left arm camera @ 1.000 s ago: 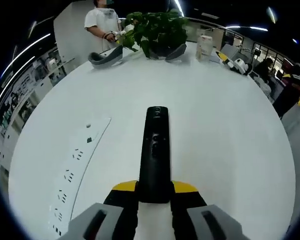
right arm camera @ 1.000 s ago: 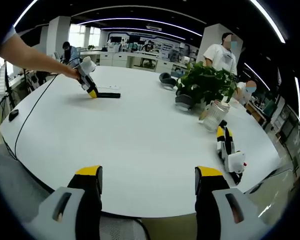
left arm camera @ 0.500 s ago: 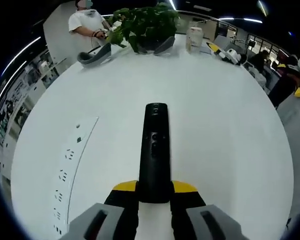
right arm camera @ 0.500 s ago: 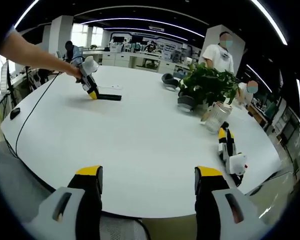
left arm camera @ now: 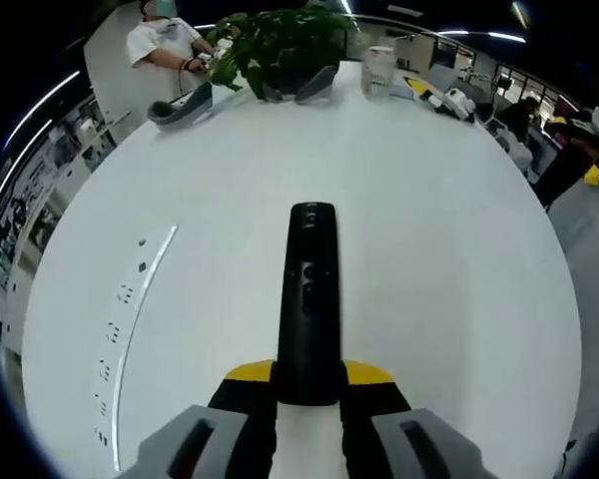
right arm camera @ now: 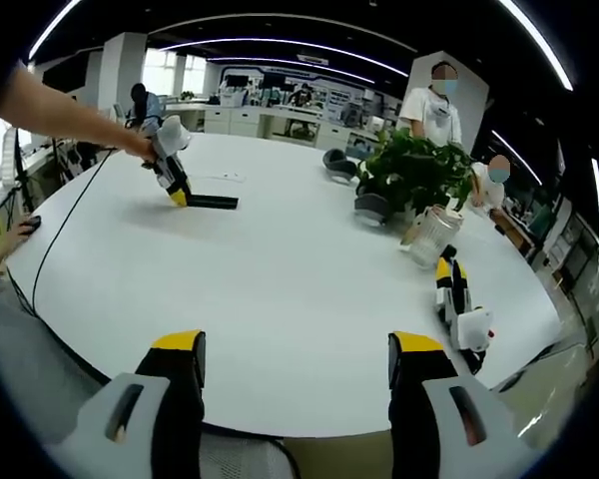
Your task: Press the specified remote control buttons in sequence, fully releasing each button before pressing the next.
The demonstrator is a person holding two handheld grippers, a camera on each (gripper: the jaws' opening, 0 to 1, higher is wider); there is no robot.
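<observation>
A long black remote control points away from me over the white table, buttons up. My left gripper is shut on its near end, yellow-tipped jaws pressed against both sides. In the right gripper view the same remote shows far off at the upper left, held by the left gripper in a person's hand and lifted a little off the table. My right gripper stands open near the table's front edge, with nothing between its fingers.
A white power strip lies left of the remote. A potted plant, grey headrests, a glass jar and a spare yellow-black gripper sit at the far right. People stand behind the round white table.
The left gripper with the remote has risen and tilted slightly, so the power strip and plant have slid in its view. The right gripper has stayed still and open.
</observation>
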